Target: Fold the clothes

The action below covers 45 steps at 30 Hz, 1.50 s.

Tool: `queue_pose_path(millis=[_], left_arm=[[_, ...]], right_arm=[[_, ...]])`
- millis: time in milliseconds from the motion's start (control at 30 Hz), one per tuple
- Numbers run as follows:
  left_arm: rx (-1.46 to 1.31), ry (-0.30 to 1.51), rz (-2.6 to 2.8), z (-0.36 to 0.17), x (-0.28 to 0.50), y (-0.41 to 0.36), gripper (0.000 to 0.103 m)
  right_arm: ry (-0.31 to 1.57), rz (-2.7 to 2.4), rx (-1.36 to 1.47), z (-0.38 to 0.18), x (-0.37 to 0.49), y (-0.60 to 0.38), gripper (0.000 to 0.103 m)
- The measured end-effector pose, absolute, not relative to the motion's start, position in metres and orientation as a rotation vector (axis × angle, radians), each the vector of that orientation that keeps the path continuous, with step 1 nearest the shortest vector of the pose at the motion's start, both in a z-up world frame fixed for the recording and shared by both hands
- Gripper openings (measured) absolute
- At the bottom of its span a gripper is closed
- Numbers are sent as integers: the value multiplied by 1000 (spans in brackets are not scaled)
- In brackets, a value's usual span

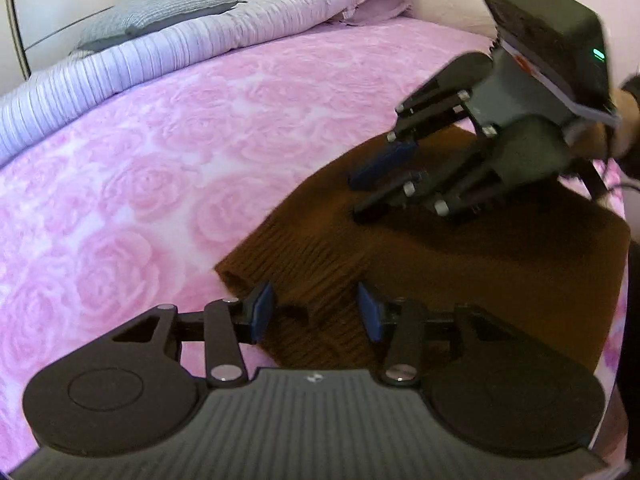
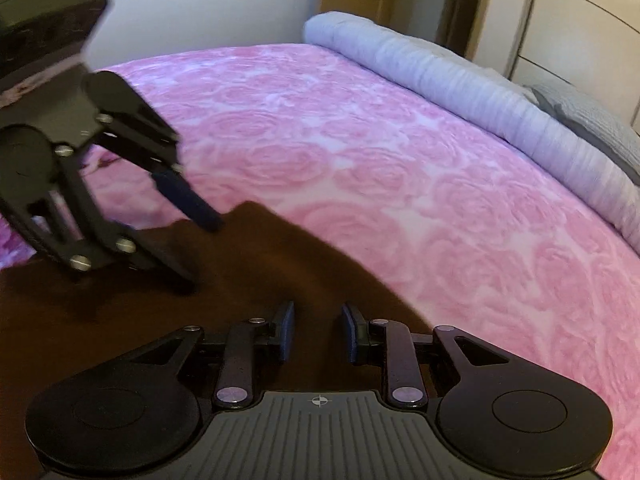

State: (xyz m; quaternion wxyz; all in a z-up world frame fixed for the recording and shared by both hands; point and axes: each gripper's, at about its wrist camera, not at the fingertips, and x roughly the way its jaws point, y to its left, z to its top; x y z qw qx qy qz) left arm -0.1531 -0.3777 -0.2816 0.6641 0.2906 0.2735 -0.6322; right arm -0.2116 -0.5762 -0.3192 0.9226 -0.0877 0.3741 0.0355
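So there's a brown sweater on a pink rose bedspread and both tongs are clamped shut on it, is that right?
Not quite. Both tongs are open, not clamped: the left tongs and right tongs show gaps between their pads in the wrist views. The brown sweater does lie on the pink rose bedspread.

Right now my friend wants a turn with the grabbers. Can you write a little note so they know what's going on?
Left gripper: open, over the brown sweater's ribbed edge, holding nothing.
Right gripper: open, low over the sweater's middle, holding nothing.
The sweater lies already folded into a compact shape on the pink rose blanket; a rolled lilac duvet sits along the far side.
Left to do: check whether another fold or smoothing is needed.
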Motion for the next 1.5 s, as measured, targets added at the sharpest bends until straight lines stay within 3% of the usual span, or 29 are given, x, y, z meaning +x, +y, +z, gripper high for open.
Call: queue_pose_path(millis=[133,300,533,667,767,833,1033,1133,1300,1500], left_arm=[[627,588,-1424,-266,-156,-367,35],[592,573,-1450,-264,-161,-378,35],[657,614,-1434,-296,-147,-405,46],[649,612,-1428,-290,-144,-401,46],[647,579,-1424,-283,-154,-388,42],[645,557,-1421,-278,-161,-379,34],[679,504,-1402,-274,-180,-360,35],[703,509,-1377,-284,-181,-357,42],[672,472,-1339,-266,-187,-336,36],[663,413,-1378,-254,-226,-296,36]], right_arm=[[751,16,-149,-306,-230,-594,25],[769,-72,-109,-304,-257,-610,25],[779,-158,-62,-316,-261,-644,25],[773,-213,-32,-312,-266,-657,25],[747,-222,-41,-297,-289,-644,25],[726,-211,-15,-289,-309,-631,25],[738,-194,28,-304,-351,-601,25],[729,-249,57,-295,-358,-601,25],[709,-216,15,-277,-379,-564,25],[708,-138,-22,-274,-411,-506,25]])
